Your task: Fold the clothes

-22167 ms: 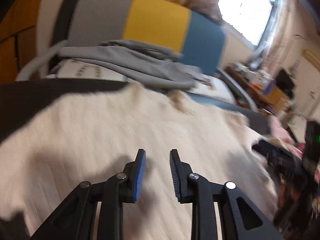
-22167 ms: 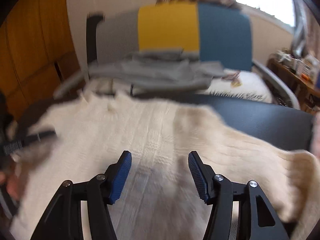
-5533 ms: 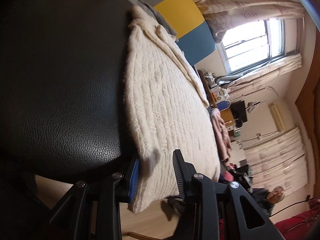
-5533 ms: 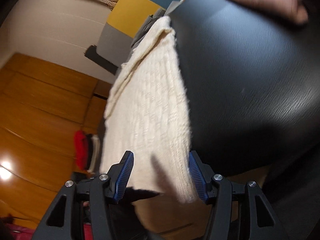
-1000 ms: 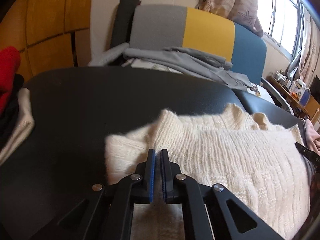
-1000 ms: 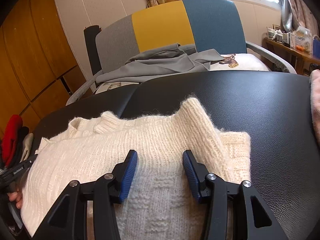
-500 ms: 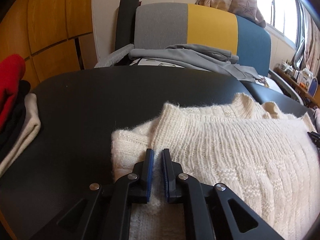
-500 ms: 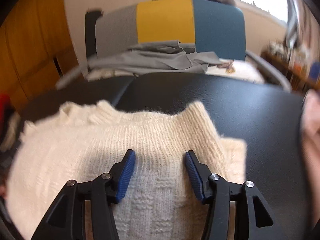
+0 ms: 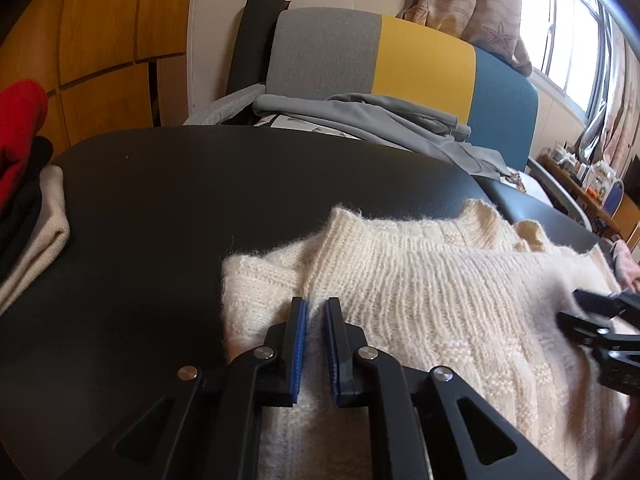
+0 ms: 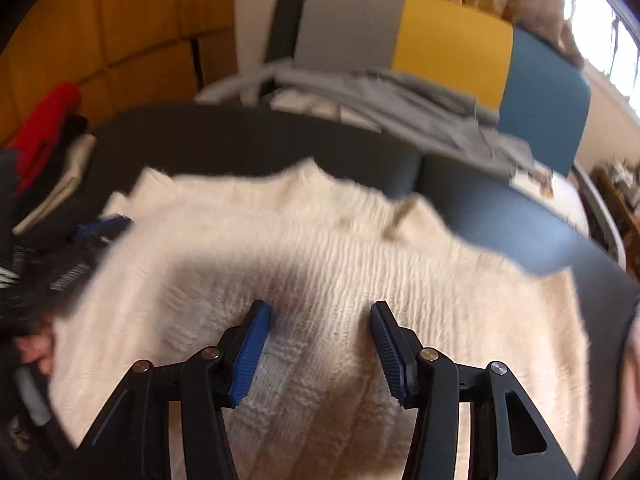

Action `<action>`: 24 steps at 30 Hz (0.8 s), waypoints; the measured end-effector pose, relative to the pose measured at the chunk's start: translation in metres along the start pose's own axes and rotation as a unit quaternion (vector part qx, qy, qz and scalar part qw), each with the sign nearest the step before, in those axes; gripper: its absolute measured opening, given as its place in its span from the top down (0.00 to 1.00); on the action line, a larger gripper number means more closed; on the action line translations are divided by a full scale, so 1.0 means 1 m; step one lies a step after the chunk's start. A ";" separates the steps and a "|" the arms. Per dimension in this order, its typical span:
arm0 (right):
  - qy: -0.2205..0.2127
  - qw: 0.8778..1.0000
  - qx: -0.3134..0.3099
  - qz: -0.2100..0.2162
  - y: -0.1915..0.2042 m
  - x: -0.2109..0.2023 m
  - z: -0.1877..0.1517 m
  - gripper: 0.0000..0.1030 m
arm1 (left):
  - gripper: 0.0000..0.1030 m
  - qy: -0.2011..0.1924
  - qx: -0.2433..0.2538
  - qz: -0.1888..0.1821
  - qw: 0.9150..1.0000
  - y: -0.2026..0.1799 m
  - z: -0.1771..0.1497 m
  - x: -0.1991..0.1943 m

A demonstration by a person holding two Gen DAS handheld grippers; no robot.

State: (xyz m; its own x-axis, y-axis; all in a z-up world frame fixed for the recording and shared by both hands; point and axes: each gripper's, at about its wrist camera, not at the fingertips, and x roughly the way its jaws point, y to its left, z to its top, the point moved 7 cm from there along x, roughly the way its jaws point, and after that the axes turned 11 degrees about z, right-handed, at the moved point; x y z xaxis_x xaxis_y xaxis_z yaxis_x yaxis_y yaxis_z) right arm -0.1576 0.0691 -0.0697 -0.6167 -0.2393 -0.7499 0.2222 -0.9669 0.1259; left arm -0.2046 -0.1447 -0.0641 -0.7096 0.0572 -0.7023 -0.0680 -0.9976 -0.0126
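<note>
My left gripper [image 9: 316, 312] has its fingers almost together, with only a narrow gap and, I think, no knit inside. My right gripper [image 10: 320, 320] has its fingers wide apart above the cloth. Under both lies the cream sweater [image 9: 420, 300], folded on the black table [image 9: 180, 200]. I judge it thick, soft and limp, so it will sag. I would pinch all layers at a folded edge.
</note>
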 end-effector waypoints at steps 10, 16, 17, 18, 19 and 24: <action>-0.017 0.998 -0.063 -0.018 0.014 -0.009 0.031 0.95 | 0.91 0.003 -0.015 -0.017 1.000 0.003 0.001 0.001; 0.010 0.999 -0.037 -0.015 -0.001 0.022 0.034 0.94 | 0.91 0.006 -0.024 -0.028 0.999 0.006 0.002 0.003; 0.005 0.999 -0.039 -0.012 -0.002 0.026 0.031 0.93 | 0.91 0.006 -0.026 -0.029 0.999 0.006 0.002 0.003; -0.017 0.999 -0.043 -0.010 -0.002 0.024 0.030 0.92 | 0.91 0.007 -0.027 -0.031 0.999 0.007 0.002 0.003; -0.032 0.999 -0.041 -0.006 -0.003 0.023 0.028 0.92 | 0.90 0.009 -0.031 -0.037 0.999 0.008 0.003 0.002; -0.048 0.999 -0.009 0.022 -0.011 0.020 0.027 0.90 | 0.86 0.022 -0.049 -0.044 0.998 0.005 0.017 -0.020</action>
State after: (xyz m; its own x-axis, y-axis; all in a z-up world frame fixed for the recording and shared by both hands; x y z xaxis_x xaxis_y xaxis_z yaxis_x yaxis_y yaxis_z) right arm -0.1927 0.0727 -0.0691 -0.6760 -0.2895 -0.6777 0.2638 -0.9537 0.1443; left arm -0.2031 -0.1505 -0.0383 -0.6730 0.1457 -0.7252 -0.0582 -0.9878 -0.1444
